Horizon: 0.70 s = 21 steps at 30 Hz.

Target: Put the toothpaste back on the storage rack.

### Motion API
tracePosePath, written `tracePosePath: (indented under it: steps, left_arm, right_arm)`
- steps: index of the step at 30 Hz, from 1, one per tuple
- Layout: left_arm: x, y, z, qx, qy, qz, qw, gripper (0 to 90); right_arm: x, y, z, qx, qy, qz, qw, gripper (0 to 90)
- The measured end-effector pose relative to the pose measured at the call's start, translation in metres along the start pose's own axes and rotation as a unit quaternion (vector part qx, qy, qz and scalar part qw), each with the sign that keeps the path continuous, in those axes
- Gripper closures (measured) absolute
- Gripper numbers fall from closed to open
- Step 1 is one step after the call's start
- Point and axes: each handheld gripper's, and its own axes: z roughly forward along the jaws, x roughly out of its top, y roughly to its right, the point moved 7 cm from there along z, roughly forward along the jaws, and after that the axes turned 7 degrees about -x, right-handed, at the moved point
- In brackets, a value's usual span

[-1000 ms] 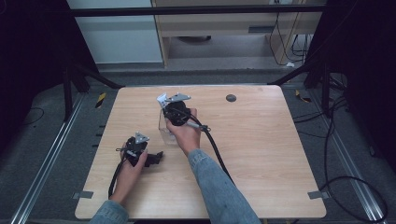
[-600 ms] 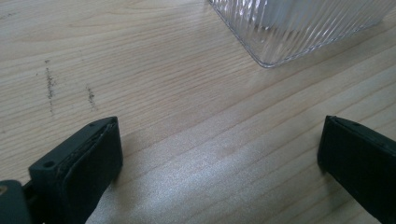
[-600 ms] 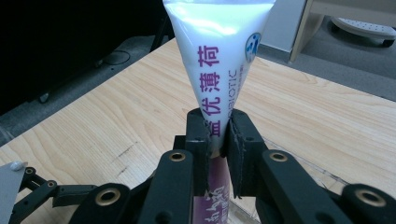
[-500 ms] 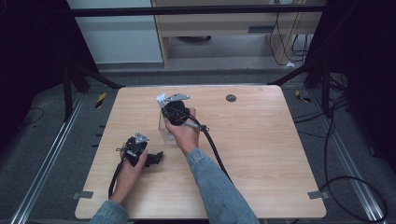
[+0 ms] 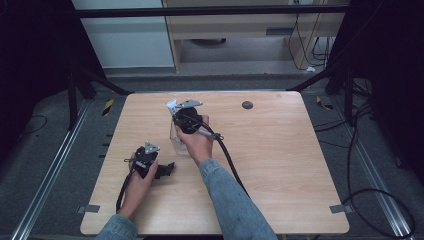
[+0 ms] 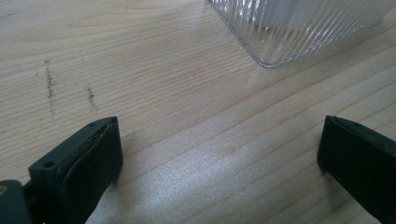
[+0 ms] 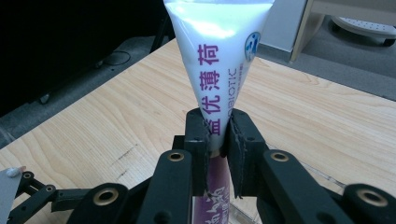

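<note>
Ribbed clear glass: the square container (image 6: pixel 299 28) stands on the wooden table (image 5: pixel 280 165) and serves as the landmark for every place below.
Tube: a white toothpaste tube (image 7: pixel 219 70) with purple lettering stands nearly upright, its lower end going down toward the container, its broad flat end up and away from it.
Right gripper: the right gripper (image 7: pixel 218 135) sits directly above the container, its jaws clenched on the tube's narrow part, pads pressing both faces.
Left gripper: the left gripper (image 6: pixel 219 158) rests low on the table just in front of the container, jaws spread wide, nothing between them.
Risk of slip: the tube is soft and tapered, so a pinch on the thin part could probably let it slide or swing sideways.
Risk of squeeze: a harder clench likely pushes paste out, if the cap is loose; I cannot see the cap.
Risk of tipping: the container looks light and nobody steadies it, so a sideways push from the tube could shove or topple it.
Risk of miss: letting go while the tube leans may drop it outside the container's rim.
</note>
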Motion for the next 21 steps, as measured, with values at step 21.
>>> tracePosePath:
  steps: [21]
  left_arm:
    - [0.0,0.0,0.0,0.0,0.0,0.0,1.0,0.0]
  right_arm:
    - [0.001,0.0002,-0.0009,0.007,-0.001,0.004,1.0,76.8]
